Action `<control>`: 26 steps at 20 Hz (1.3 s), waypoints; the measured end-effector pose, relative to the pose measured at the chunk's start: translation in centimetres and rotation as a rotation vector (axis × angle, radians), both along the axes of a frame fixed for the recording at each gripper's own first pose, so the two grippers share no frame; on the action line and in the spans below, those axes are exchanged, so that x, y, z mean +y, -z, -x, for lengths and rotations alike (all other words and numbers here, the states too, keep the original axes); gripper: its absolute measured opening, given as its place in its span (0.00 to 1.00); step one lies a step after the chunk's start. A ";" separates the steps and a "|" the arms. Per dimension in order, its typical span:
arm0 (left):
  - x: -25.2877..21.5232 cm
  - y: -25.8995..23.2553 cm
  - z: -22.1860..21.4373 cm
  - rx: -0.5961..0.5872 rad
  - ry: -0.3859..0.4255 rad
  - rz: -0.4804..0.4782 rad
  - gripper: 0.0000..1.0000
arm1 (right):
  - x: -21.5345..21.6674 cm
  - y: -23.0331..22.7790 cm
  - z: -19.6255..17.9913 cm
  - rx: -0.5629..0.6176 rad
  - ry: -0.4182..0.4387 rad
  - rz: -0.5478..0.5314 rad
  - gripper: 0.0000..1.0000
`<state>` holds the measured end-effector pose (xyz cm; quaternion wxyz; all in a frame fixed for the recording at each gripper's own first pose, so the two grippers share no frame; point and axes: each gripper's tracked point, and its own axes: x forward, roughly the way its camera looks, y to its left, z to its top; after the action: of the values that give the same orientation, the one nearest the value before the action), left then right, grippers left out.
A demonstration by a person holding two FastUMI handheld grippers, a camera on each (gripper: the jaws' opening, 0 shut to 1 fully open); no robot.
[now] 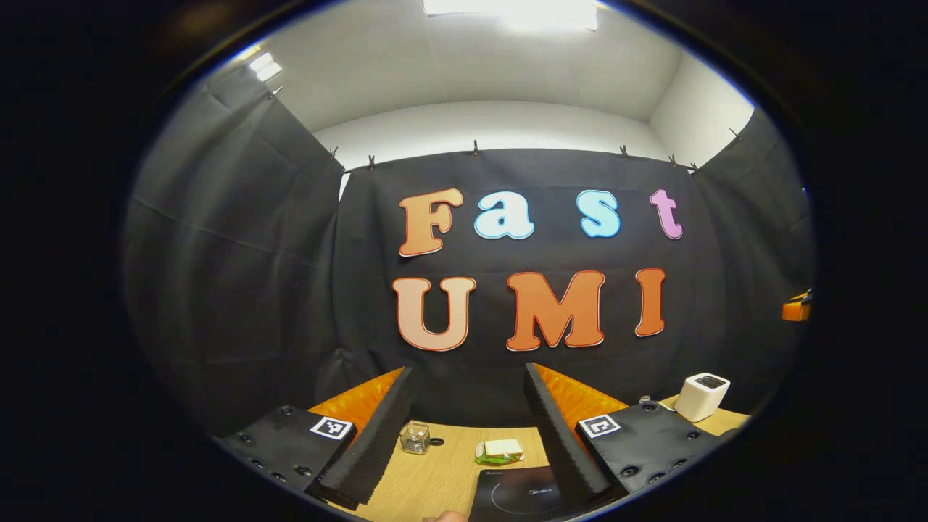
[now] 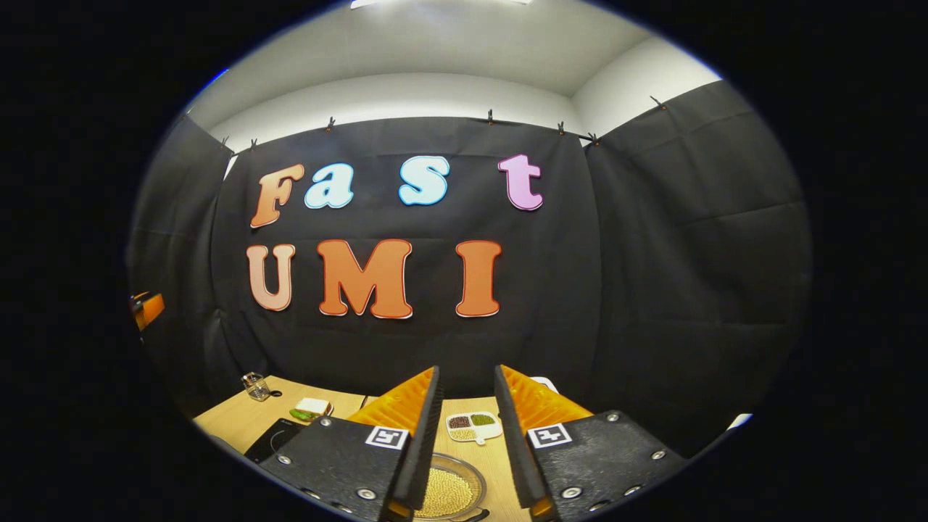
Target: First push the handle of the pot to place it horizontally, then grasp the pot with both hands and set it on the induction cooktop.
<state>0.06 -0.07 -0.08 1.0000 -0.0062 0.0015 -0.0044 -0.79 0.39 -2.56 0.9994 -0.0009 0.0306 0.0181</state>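
Left gripper view: left gripper [image 1: 470, 417] level, jaws apart, above cooktop [image 1: 516, 494].

Both hand-held grippers are held up off the counter and aimed roughly level, straight ahead. The left hand-held gripper [image 1: 470, 435] is kept with its two fingers spread wide apart, nothing pinched between them and nothing touched by either pad; the fingers [image 1: 377, 442] are angled outward from each other like a V. A small bit of a hand [image 1: 444, 517] can be made out just under and slightly behind that gap. The right hand-held gripper [image 2: 464, 438] is set with a narrower gap, but its fingers [image 2: 420, 442] are clearly parted too and nothing is gripped. Neither gripper is tilted noticeably to one side.
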 end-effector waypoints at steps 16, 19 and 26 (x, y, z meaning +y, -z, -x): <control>-0.2 0.6 0.2 0.033 -0.007 0.024 0.99 | 1.4 13.9 2.0 0.218 0.016 0.091 0.03; -0.1 0.5 0.3 0.037 -0.011 0.026 0.99 | 2.3 17.7 3.2 0.300 -0.010 0.086 0.03; 0.1 0.6 0.5 0.054 -0.031 0.022 0.98 | 3.9 26.4 5.7 0.511 -0.065 0.061 0.03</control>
<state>-0.46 0.07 -0.72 0.9994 -0.0175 0.0281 0.0115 -6.45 4.33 -28.98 0.9576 -0.0275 0.2825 0.0489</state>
